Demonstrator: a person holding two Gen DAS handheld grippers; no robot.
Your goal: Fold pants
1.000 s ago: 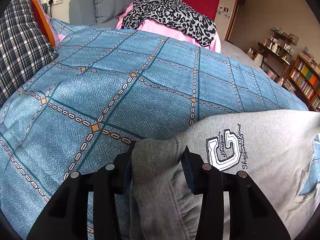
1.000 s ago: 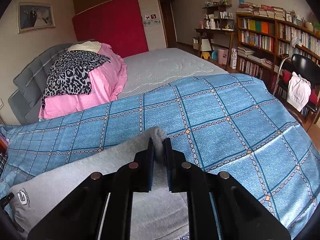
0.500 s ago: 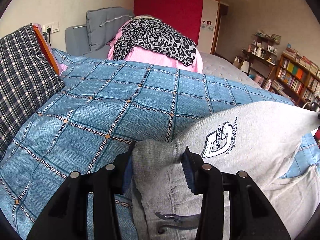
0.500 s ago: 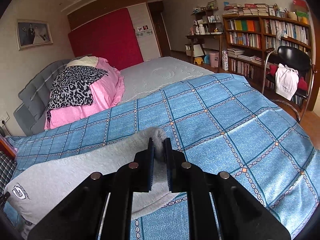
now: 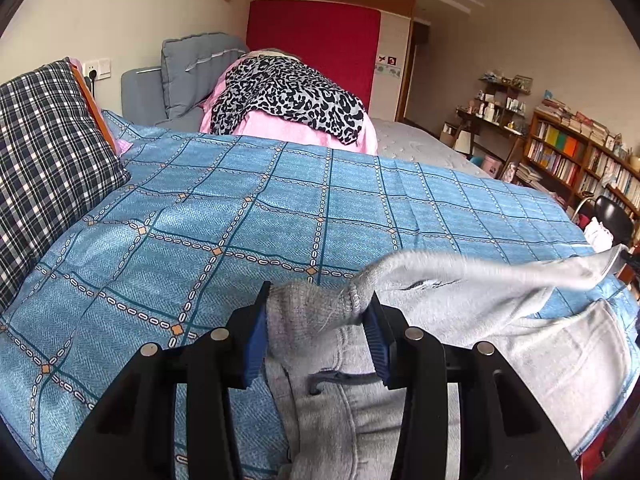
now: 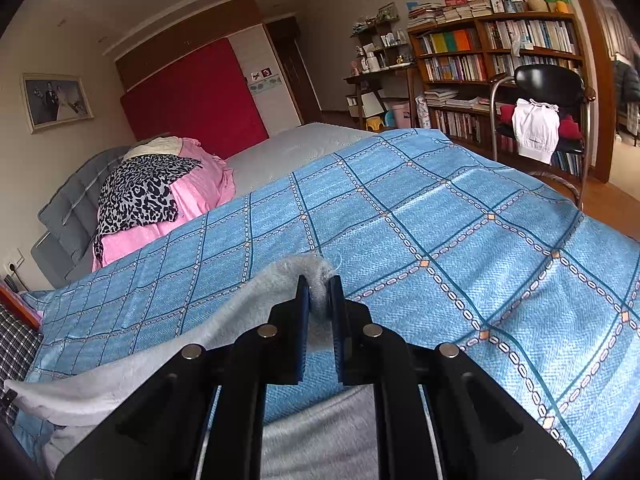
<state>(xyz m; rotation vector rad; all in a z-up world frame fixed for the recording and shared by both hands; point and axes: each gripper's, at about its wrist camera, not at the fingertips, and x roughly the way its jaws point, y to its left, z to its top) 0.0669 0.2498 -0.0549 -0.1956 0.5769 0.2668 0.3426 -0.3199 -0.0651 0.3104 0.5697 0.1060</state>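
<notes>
**Both grippers clamp grey sweatpants above the blue bed cover**

The left gripper (image 5: 316, 332) has its 2 blue-padded jaws set part-way apart and pressed on a thick bunch of the grey cotton sweatpants (image 5: 352, 408), at the ribbed waistband, in the lower centre of the left wrist view. A dark drawstring (image 5: 340, 380) hangs just below the pinched bunch. From there the cloth runs 2 ways: one layer drops toward the bottom edge of the frame, and another stretches as a taut band to the right edge.

In the right wrist view, the right gripper (image 6: 319, 300) has its jaws almost together, nipping a thin fuzzy edge of the same sweatpants in the centre of the frame. The grey fabric sweeps from that pinch down to the lower left, with more of it lying under the gripper at the bottom.

Beneath the garment lies the blue quilt with a chain-pattern grid (image 5: 240, 216), filling the middle of both views. A dark plaid pillow (image 5: 44, 152) sits at the left edge of the left wrist view. A leopard-print cloth on pink bedding (image 6: 140, 192) is at left in the right wrist view, and a wooden bookshelf (image 6: 500, 40) and a black chair draped with white clothing (image 6: 540, 116) stand at upper right.
</notes>
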